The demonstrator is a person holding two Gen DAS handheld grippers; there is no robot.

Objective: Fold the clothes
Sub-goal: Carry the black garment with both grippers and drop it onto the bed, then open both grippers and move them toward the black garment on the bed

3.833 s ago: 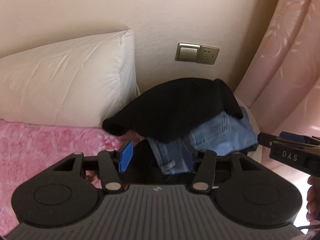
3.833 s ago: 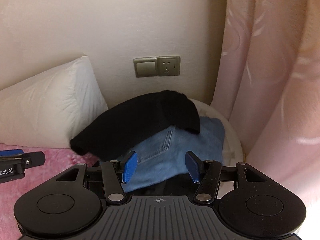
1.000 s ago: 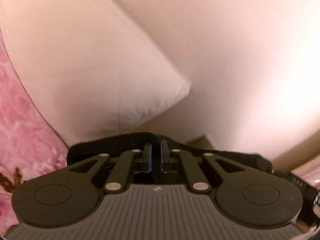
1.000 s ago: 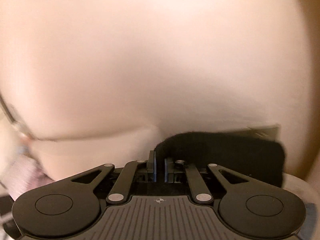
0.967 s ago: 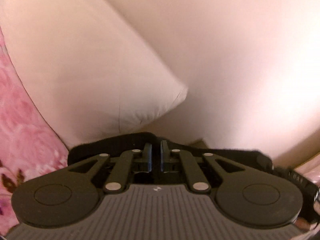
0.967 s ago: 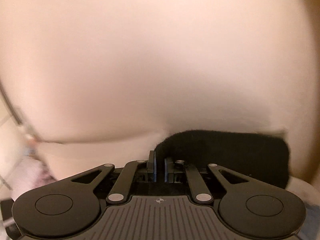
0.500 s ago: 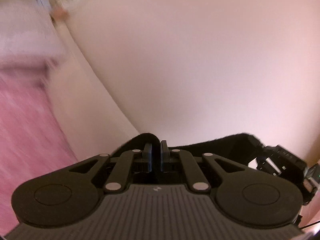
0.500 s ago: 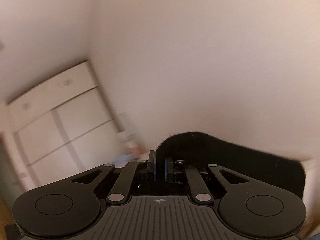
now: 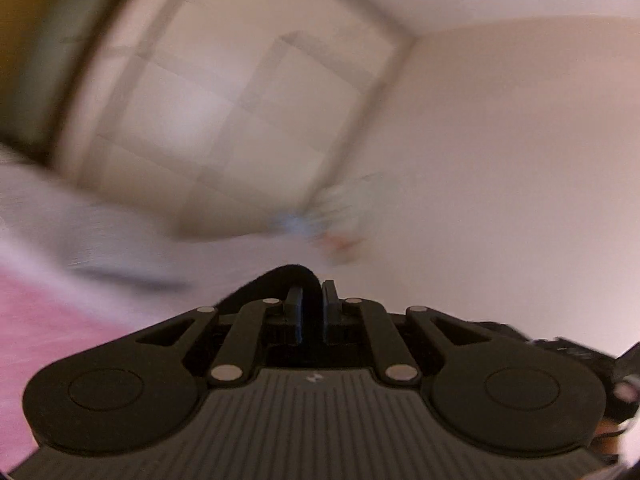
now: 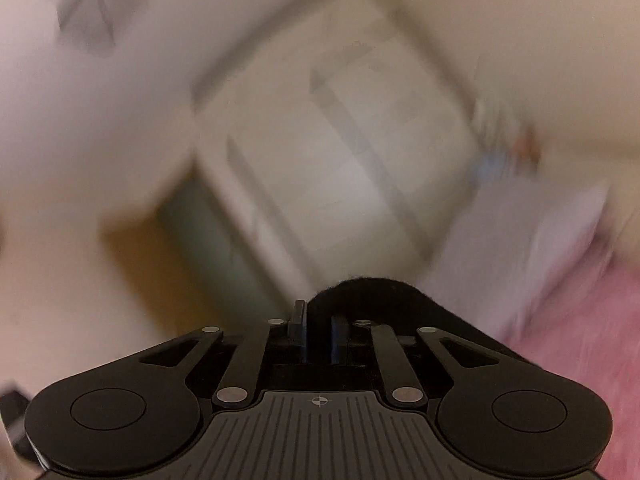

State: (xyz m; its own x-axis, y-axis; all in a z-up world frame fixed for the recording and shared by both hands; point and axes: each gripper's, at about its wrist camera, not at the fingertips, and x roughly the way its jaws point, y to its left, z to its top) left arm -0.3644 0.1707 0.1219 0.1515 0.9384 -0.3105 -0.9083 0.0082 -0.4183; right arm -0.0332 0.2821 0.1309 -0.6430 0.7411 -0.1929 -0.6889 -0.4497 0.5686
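Both views are blurred by fast motion. A black garment (image 9: 276, 276) arches up out of my left gripper (image 9: 311, 300) and falls away to the left. A strip of it fills the narrow gap between the jaws, which are opening. In the right wrist view the same black garment (image 10: 380, 292) humps above my right gripper (image 10: 319, 320) and drapes off to the right. Those jaws are opening too, wider than the left ones, with cloth still between the pads. The rest of the garment hangs hidden below both grippers.
A pink bedspread (image 9: 48, 340) lies at lower left in the left wrist view, with white bedding (image 9: 80, 232) behind it. A white panelled wardrobe (image 9: 240, 100) stands ahead. The right wrist view shows the wardrobe (image 10: 340, 140) and the pink bedspread (image 10: 580, 340) at lower right.
Both grippers have swung away from the bare wall and pillow towards the wardrobe, carrying the black garment along. The gap between each pair of jaws has widened a little, more so on the right.
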